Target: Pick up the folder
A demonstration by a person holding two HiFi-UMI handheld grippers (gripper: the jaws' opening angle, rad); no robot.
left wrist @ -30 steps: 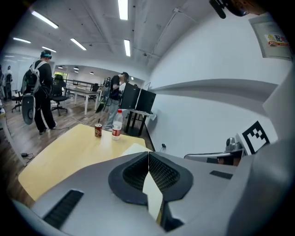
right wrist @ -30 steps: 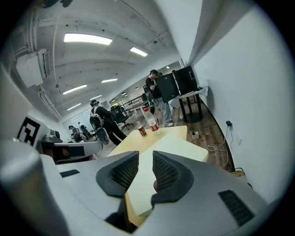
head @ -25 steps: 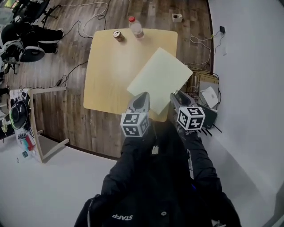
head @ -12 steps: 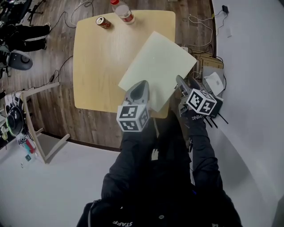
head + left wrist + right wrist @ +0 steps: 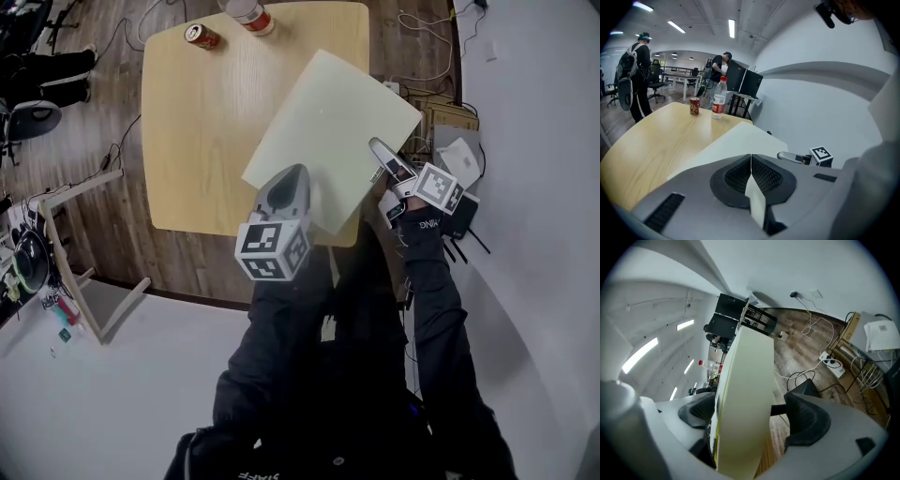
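Overhanging round-cornered pale wood table (image 5: 187, 141), flat smooth cream rectangular folder (image 5: 328, 131).

An open office is shown: strip lights (image 5: 731, 28) are mounted on the ceiling (image 5: 693, 14), dark screens (image 5: 751, 83) and desk chairs (image 5: 658, 86) are seen behind, and cables (image 5: 795, 376) are strewn over wooden floor (image 5: 202, 267).

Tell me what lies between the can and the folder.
Nothing but bare table lies between the can and the folder. The head view shows this stretch plainly.
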